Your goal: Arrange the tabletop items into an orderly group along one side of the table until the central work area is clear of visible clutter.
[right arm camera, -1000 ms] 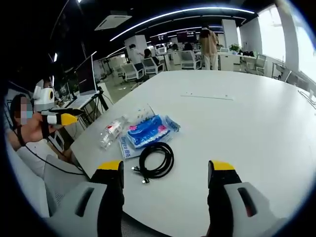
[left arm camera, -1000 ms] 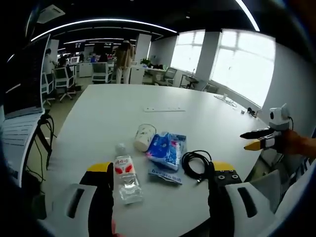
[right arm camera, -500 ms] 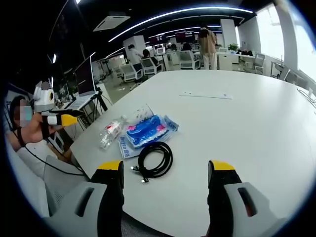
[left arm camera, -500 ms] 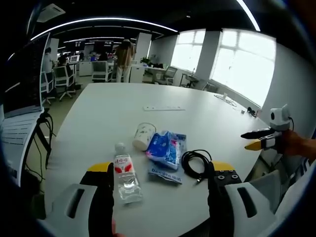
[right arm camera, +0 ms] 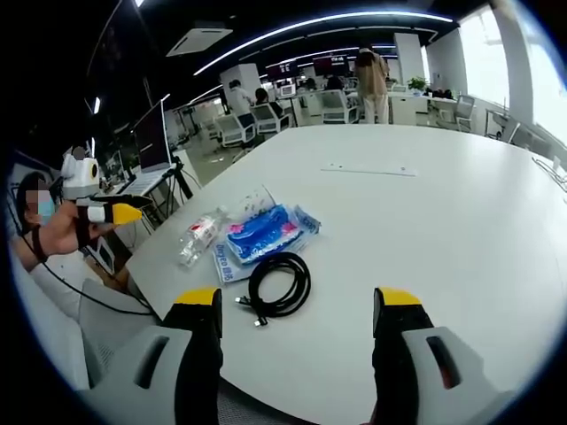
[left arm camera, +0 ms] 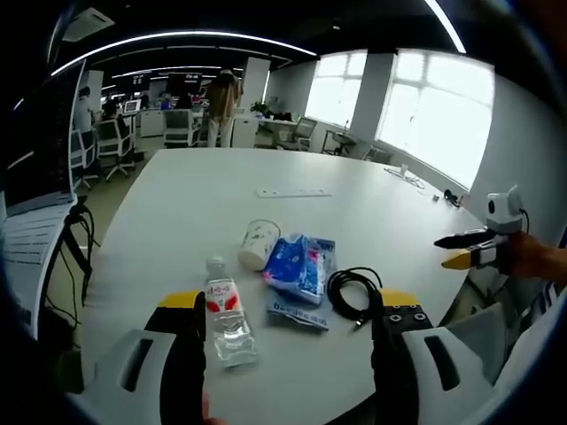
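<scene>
Four loose items are seen gathered near one edge of the broad white worktop [left arm camera: 221,186]: a clear plastic water bottle with a red label [left arm camera: 227,317], a white paper cup lying on its side [left arm camera: 259,244], a blue plastic packet of tissues [left arm camera: 299,267] resting on a flat printed sachet [left arm camera: 297,312], and a coiled black cable [left arm camera: 350,292].

In the left gripper view, the left hand-held gripper [left arm camera: 285,323] is held with its jaws spread wide and nothing between them. The bottle lies just inside the jaw at 7 o'clock, and the cable lies beside the jaw at 5 o'clock. The right hand-held gripper [left arm camera: 462,250] appears at 3 o'clock, off the worktop.

In the right gripper view, the right hand-held gripper [right arm camera: 297,323] is likewise spread and empty. The cable [right arm camera: 277,284] lies just ahead of its jaws, towards 11 o'clock, with the packet [right arm camera: 261,232] and bottle [right arm camera: 200,235] beyond.

The step in hand is judged to be the approach before a first pick; no item is yet grasped. The next move is judged to call for lowering one gripper over the nearest item, probably bottle or cable, and closing on it.
</scene>
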{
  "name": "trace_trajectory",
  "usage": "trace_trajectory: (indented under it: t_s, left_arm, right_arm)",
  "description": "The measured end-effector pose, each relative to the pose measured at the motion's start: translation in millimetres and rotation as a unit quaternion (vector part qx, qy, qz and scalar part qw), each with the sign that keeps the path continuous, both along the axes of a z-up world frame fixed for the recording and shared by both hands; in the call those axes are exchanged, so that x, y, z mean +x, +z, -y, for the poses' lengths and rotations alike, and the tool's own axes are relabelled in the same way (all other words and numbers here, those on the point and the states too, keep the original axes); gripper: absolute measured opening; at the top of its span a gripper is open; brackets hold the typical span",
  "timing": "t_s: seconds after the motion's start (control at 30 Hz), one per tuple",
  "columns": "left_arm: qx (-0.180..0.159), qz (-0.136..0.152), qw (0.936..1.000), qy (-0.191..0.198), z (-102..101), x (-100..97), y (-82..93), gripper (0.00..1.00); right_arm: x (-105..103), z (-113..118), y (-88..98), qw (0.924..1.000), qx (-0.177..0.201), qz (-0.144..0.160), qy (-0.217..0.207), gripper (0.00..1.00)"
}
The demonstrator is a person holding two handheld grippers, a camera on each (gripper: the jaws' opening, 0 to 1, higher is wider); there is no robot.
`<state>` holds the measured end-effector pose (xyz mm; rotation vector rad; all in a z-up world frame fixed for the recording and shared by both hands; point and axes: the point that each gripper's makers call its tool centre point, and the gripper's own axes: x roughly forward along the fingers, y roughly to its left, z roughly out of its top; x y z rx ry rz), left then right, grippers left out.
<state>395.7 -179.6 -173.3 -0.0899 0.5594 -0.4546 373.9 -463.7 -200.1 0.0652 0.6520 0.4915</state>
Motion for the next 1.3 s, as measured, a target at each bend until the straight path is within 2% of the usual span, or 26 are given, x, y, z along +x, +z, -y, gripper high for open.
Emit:
trace_trajectory:
  t_s: [0.57,1.3]
  left_arm:
    - [0.005,-0.006,0.9999,-0.008,2,6.8,-3.8,0.77]
    - [0.016,-0.009,0.9998,-0.012,-1,30.5,-12.9,0.73]
  right_arm:
    - [-3,5,-2.9,0.9999,0.003,-0.004,-0.010,0.68]
    - [-8,11,-2.0,0.9997,0.008,-0.006,-0.020,0.68]
